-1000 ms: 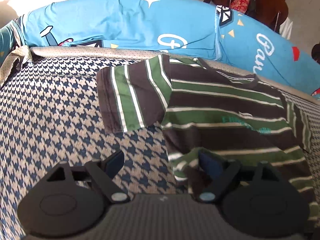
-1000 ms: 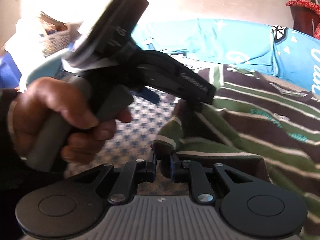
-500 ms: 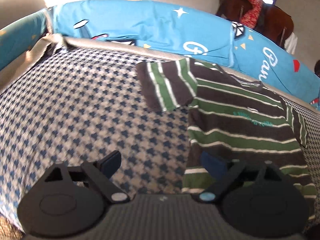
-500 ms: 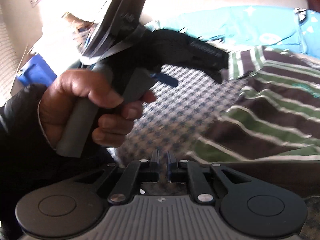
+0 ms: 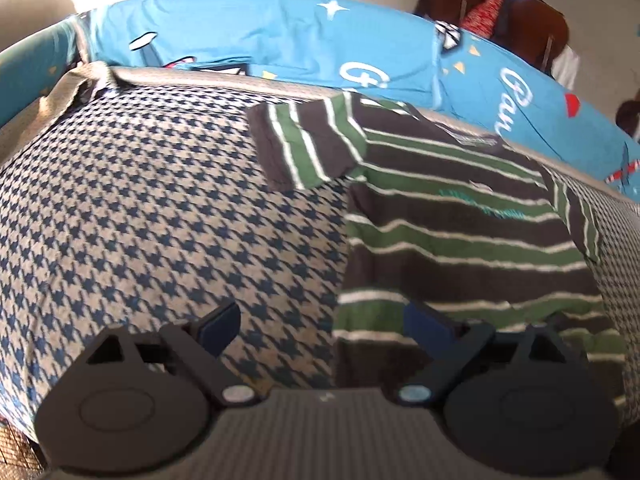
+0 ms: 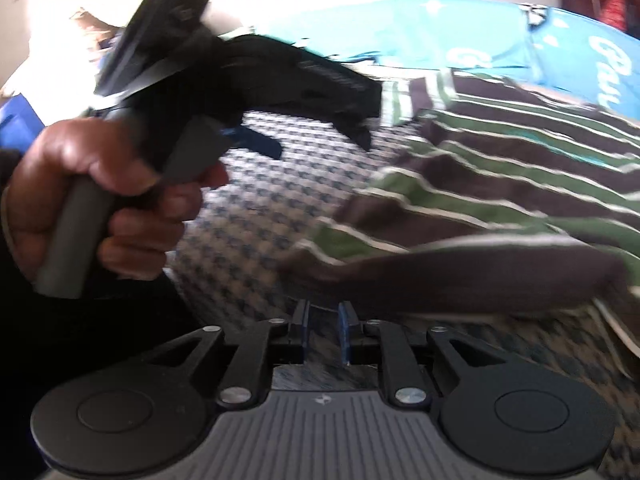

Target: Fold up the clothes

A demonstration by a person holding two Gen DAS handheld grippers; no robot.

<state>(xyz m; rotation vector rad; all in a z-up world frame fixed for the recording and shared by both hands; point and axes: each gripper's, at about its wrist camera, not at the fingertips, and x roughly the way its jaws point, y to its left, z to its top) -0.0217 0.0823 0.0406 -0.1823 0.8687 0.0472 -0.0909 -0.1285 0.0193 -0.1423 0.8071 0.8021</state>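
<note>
Your striped T-shirt point(image 5: 460, 220) lies flat on the houndstooth bed cover point(image 5: 140, 220) in the right half of the left wrist view. Its long axis runs from the hem at the lower centre up to the collar at the upper right, near the blue bedding point(image 5: 280, 36). One sleeve sticks out toward the upper middle of the frame.

Your left gripper point(image 5: 324, 326) has just been opening its jaws, and they now stand wide apart with nothing between them. The shirt's hem edge lies under the right finger while the left finger is over bare cover.

In the right wrist view, your right gripper point(image 6: 323, 322) has its jaws nearly together with a narrow gap and no cloth in them. The blurred, bunched hem sits just above and to the right of them. Your left hand point(image 6: 100, 200) grips its handle at the left of that frame
</note>
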